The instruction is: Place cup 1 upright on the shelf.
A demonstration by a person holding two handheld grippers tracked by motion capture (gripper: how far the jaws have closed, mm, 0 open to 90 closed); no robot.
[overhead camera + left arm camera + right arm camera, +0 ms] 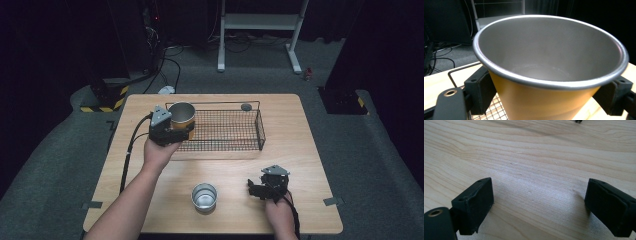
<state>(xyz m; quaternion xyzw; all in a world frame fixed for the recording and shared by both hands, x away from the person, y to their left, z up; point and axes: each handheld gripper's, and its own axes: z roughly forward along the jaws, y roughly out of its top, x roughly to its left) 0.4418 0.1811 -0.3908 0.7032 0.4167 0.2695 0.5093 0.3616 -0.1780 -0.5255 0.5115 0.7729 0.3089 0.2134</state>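
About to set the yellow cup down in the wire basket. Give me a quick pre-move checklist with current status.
1. Left gripper shut on yellow cup: ok.
2. Cup upright, looks empty inside: ok.
3. Cup over wire basket, at its left end: ok.
4. Basket floor under the cup free: cannot tell; a small grey object sits at the far rim.
5. Right gripper open, at the table, apart from the steel cup: ok.

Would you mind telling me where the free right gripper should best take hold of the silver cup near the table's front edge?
Grip the silver cup across its side wall, from its right: it stands upright, mouth up, and the right gripper, jaws open, lies on that side.
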